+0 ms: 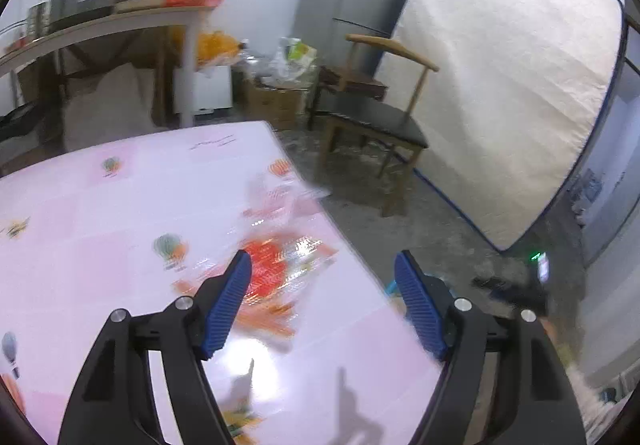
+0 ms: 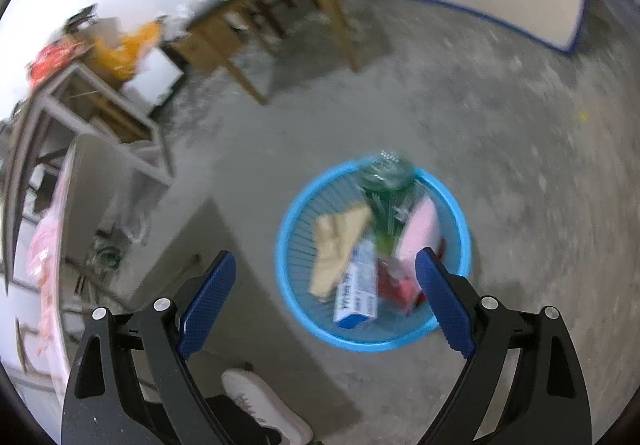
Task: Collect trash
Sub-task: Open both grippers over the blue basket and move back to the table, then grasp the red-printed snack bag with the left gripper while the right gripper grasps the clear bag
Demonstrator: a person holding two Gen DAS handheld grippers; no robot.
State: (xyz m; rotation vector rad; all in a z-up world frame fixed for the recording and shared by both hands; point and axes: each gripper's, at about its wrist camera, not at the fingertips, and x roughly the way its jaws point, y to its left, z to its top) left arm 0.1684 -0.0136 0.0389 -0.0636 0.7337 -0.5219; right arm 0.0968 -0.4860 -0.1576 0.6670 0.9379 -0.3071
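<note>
Right wrist | basket (image 2: 288,213) holds trash | right gripper (image 2: 325,265) fingers apart, empty

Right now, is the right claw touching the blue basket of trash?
Apart. The right wrist view shows the right gripper open and empty, hovering well above the blue basket, which sits on the floor far below it.

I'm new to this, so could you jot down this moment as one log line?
left tongs: open, over wrapper on table | right tongs: open, empty, above basket | basket: holds trash
</note>
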